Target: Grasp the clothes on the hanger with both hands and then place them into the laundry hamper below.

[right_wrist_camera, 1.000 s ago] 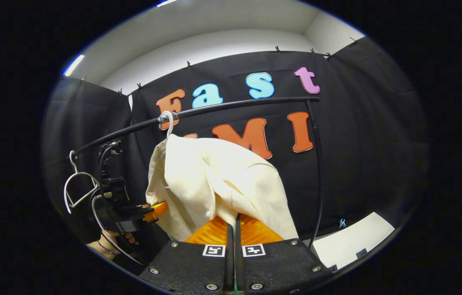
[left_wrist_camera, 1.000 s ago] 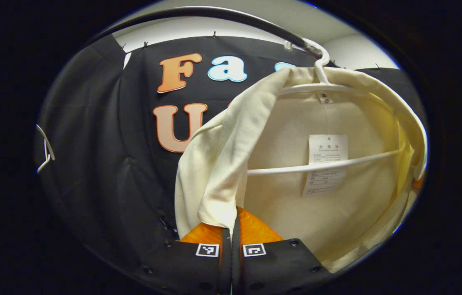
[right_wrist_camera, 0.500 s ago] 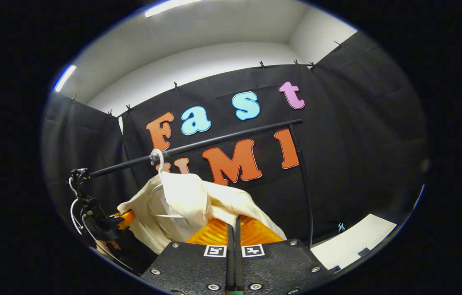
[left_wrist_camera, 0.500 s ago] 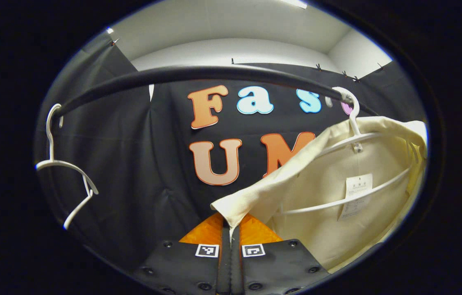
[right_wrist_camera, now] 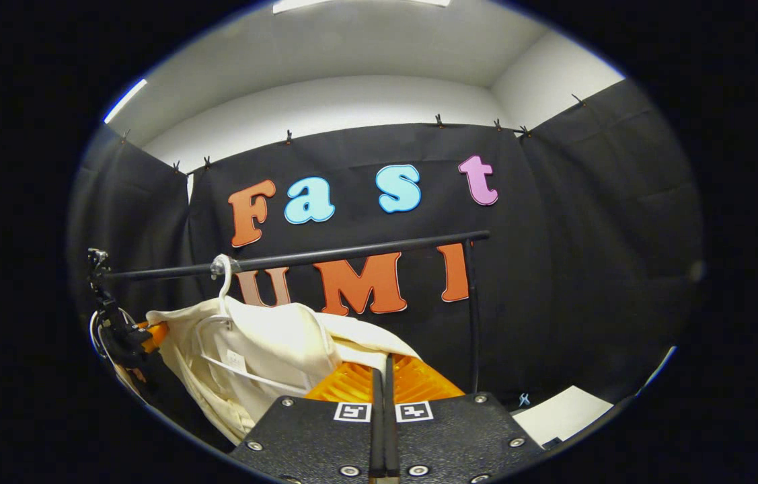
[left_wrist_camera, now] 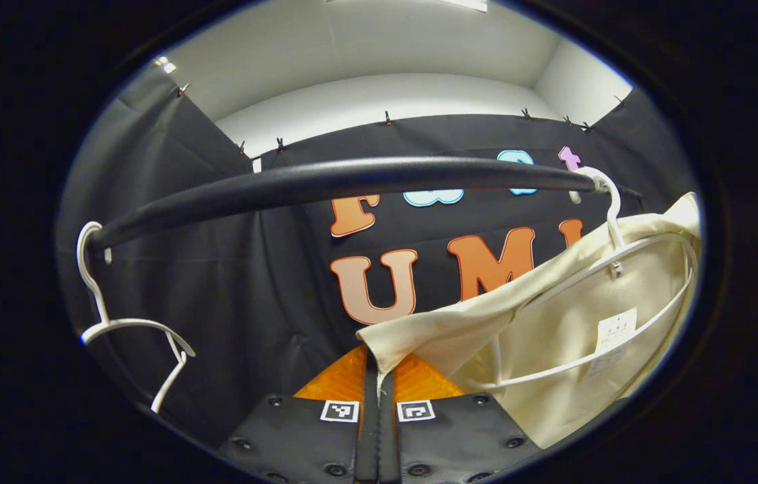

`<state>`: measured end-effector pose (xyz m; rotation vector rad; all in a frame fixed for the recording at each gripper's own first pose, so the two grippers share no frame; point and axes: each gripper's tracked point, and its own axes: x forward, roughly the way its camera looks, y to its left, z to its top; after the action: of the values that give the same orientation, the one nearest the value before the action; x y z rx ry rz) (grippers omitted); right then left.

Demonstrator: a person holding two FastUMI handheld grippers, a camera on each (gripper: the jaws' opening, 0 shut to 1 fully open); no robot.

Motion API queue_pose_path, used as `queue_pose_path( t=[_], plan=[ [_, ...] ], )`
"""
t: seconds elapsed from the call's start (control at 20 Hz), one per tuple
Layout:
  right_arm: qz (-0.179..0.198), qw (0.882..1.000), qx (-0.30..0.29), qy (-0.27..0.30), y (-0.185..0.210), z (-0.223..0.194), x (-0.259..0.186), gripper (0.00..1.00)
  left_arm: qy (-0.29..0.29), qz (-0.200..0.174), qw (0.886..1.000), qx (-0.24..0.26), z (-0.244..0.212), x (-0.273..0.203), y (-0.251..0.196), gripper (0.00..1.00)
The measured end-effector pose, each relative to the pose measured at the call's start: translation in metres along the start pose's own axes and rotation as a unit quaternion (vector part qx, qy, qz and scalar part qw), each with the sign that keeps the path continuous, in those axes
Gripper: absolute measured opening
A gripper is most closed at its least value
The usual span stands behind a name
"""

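A cream garment (left_wrist_camera: pixel 553 323) hangs partly off a white hanger (left_wrist_camera: pixel 611 222) that hooks on the black rail (left_wrist_camera: pixel 325 185). My left gripper (left_wrist_camera: pixel 377 366) is shut on a pulled-out edge of the cloth. In the right gripper view the cream garment (right_wrist_camera: pixel 264 349) is stretched sideways below the rail (right_wrist_camera: pixel 325 255), still around the hanger (right_wrist_camera: pixel 224 296). My right gripper (right_wrist_camera: pixel 382 370) is shut on its other edge. The left gripper (right_wrist_camera: pixel 150 333) appears at the far left, pinching the cloth. The hamper is out of sight.
An empty white hanger (left_wrist_camera: pixel 130 329) hangs at the rail's left end in the left gripper view. The rail's upright post (right_wrist_camera: pixel 473 316) stands right of the garment. A pale floor patch (right_wrist_camera: pixel 563 410) lies low right.
Both grippers have pulled back from the rail with the cloth. The garment's shoulders have slid off the hanger and the cloth now stretches out between them.
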<state>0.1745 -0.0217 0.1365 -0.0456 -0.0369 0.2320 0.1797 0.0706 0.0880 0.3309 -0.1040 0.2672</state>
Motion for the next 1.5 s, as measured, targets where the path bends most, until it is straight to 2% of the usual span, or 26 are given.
queue_pose_path(
  t=[0.2, 0.5, 0.7, 0.85, 1.0, 1.3, 1.5],
  plan=[
    [0.007, 0.999, -0.031, -0.002, -0.008, 0.014, 0.017, 0.00, -0.004, -0.004, 1.000, -0.015, 0.005, 0.007, 0.001, 0.07],
    [0.046, 0.997, -0.010, 0.055, -0.016, -0.028, 0.057, 0.00, 0.004, 0.007, 1.000, -0.022, -0.004, 0.002, 0.007, 0.07],
    [0.096, 0.992, 0.030, 0.072, -0.013, -0.047, 0.086, 0.00, 0.008, 0.022, 0.999, -0.039, -0.009, 0.002, 0.014, 0.06],
    [0.146, 0.981, 0.074, 0.100, -0.006, -0.065, 0.111, 0.00, 0.032, 0.031, 0.996, -0.072, -0.032, 0.012, 0.023, 0.07],
    [0.176, 0.974, 0.085, 0.118, -0.002, -0.087, 0.133, 0.00, 0.047, 0.043, 0.995, -0.081, -0.053, 0.005, 0.025, 0.07],
    [0.195, 0.965, 0.101, 0.142, -0.003, -0.127, 0.149, 0.00, 0.089, 0.058, 0.991, -0.085, -0.093, -0.012, 0.019, 0.07],
    [0.188, 0.967, 0.091, 0.148, -0.011, -0.149, 0.145, 0.00, 0.115, 0.062, 0.988, -0.086, -0.119, -0.027, 0.010, 0.07]
  ],
)
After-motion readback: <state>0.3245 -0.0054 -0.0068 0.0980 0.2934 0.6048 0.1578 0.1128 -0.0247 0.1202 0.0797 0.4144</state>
